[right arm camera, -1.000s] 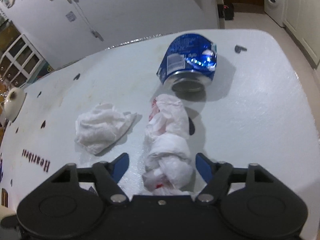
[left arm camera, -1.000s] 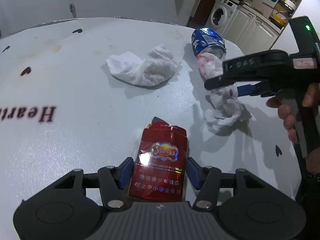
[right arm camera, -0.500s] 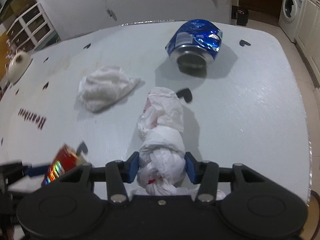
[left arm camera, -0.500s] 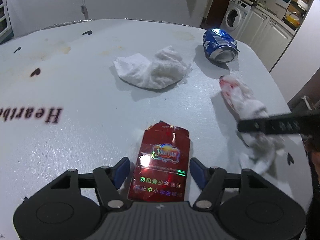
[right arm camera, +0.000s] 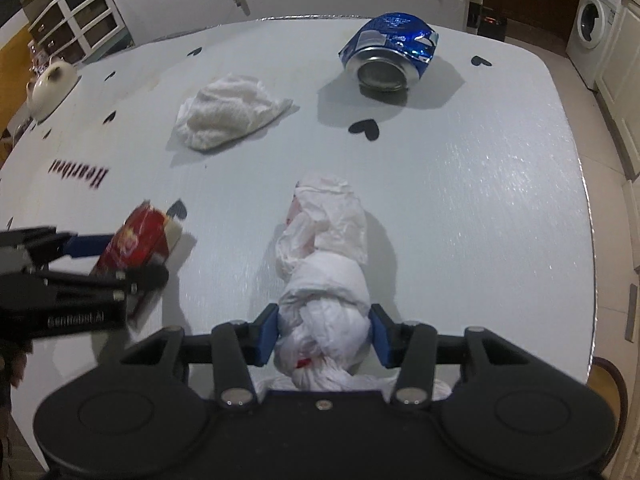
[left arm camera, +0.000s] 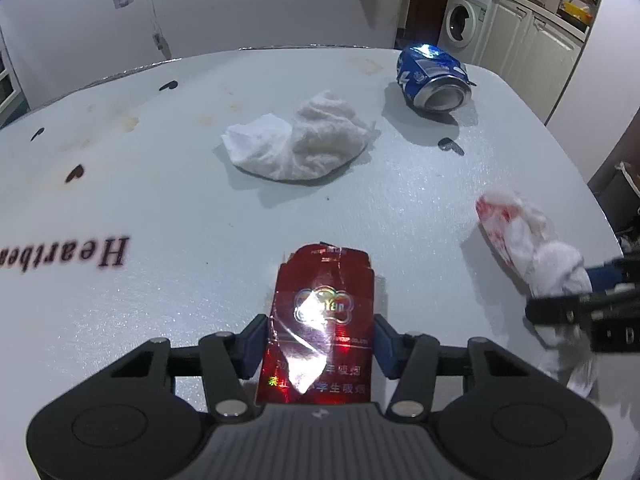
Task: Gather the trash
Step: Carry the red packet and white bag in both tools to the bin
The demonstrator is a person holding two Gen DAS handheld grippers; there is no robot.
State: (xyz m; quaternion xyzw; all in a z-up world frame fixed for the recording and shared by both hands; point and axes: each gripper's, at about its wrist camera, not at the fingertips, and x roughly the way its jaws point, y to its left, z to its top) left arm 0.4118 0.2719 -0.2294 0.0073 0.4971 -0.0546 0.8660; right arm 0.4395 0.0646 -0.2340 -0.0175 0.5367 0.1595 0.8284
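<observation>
Nearest the left wrist camera, the left tool (left arm camera: pixel 320 344) is clamped on a red cigarette pack (left arm camera: pixel 322 320): its blue pads press the pack's two long sides, and its jaws have just been closing with the pack between them. The pack is crumpled at its torn far end, and its foil face catches a glare. In the right wrist view the right tool (right arm camera: pixel 325 334) is likewise clamped, its blue pads tight against the lower bulge of a knotted white plastic bag (right arm camera: pixel 326 264) with red print; those jaws too have been closing on the bag. The bag stretches away from the tool over the pale tabletop (right arm camera: pixel 480 208). The two tools are side by side, each seen at the edge of the other's view. Farther out, a crumpled white tissue (left arm camera: pixel 300 144) lies loose near the middle of the tabletop, apart from both tools. Beyond it to the right, a crushed blue can (left arm camera: pixel 434 80) lies on its side with its open end facing the cameras. Black heart marks and the printed word "Heartbeat" dot the surface. A washing machine (left arm camera: pixel 466 22) stands in the background.
</observation>
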